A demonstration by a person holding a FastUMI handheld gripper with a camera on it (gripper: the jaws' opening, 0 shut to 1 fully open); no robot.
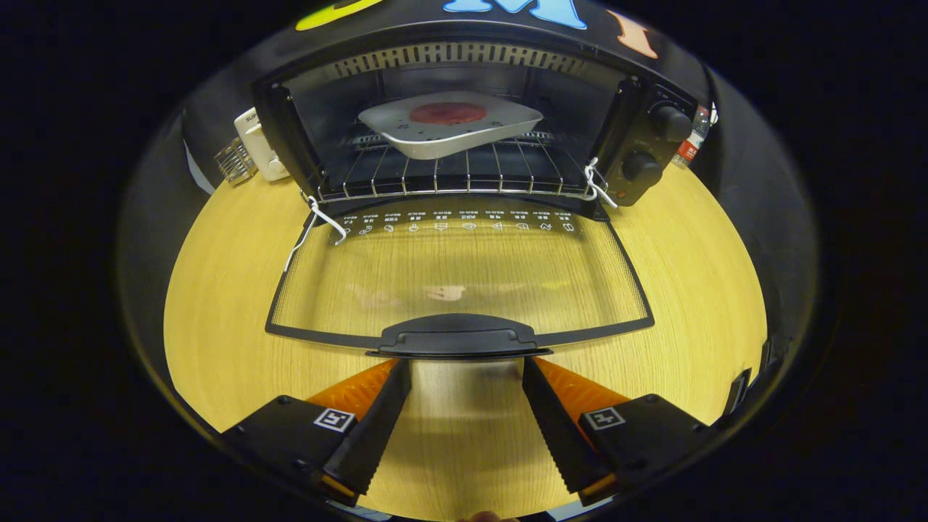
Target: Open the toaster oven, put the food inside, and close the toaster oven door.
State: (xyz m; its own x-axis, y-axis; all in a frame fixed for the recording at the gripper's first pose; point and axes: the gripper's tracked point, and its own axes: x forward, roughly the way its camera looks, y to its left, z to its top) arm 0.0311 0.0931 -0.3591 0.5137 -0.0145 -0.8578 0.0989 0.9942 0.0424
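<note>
A pale wooden table (217, 304) carries a black toaster oven (464, 123) at its far side, backed by the dark booth wall. The oven door (464, 275) is fully dropped, lying flat toward the near side, its glass letting the wood grain show through, and its handle (460, 337) sits at the near edge. Inside, on the wire rack (449, 177), rests a white tray (449, 130) holding a round, dark red piece of food (447, 113), set toward the back of the cavity. Two knobs (656, 145) sit on the oven's right panel, and a white plug adapter (257, 145) lies on the table just left of the oven. The gripper (467, 370) has its fingers spread apart and holds nothing; their tips reach just under the near edge of the handle, one toward each end of it. Judging by this, opening the oven and loading the food appear done, and only closing remains. That step would seem to call for lifting the door by its handle until it swings shut against the oven's front.
</note>
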